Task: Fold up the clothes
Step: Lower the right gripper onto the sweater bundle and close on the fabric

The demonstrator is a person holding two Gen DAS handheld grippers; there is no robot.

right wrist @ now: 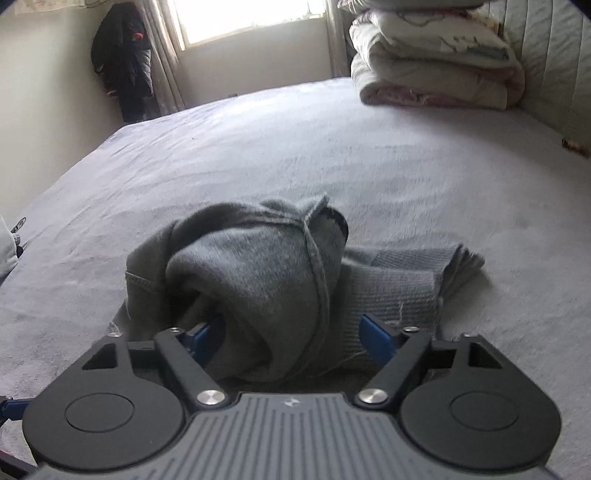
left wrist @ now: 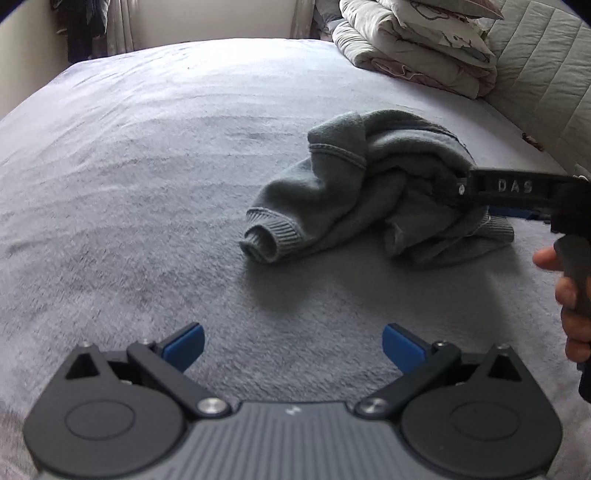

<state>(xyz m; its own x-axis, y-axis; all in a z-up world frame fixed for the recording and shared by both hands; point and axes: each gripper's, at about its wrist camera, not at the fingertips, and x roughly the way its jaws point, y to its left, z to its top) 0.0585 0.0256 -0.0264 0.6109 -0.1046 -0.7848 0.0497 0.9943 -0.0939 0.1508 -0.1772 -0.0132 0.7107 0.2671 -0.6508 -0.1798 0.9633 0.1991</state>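
Sweater [right wrist: 258, 288] between right tool [right wrist: 291, 339] pads.

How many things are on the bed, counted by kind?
Grey sweater, crumpled: 1
Stack of folded bedding: 1
Small brown item at the bed's edge, too small to identify: 1
Total: 3

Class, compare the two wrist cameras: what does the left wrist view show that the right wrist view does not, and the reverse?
Only the left wrist view shows the sweater's ribbed cuff and the person's hand. Only the right wrist view shows the window and hanging dark coat. Both show the crumpled grey sweater, the bed and the folded bedding.
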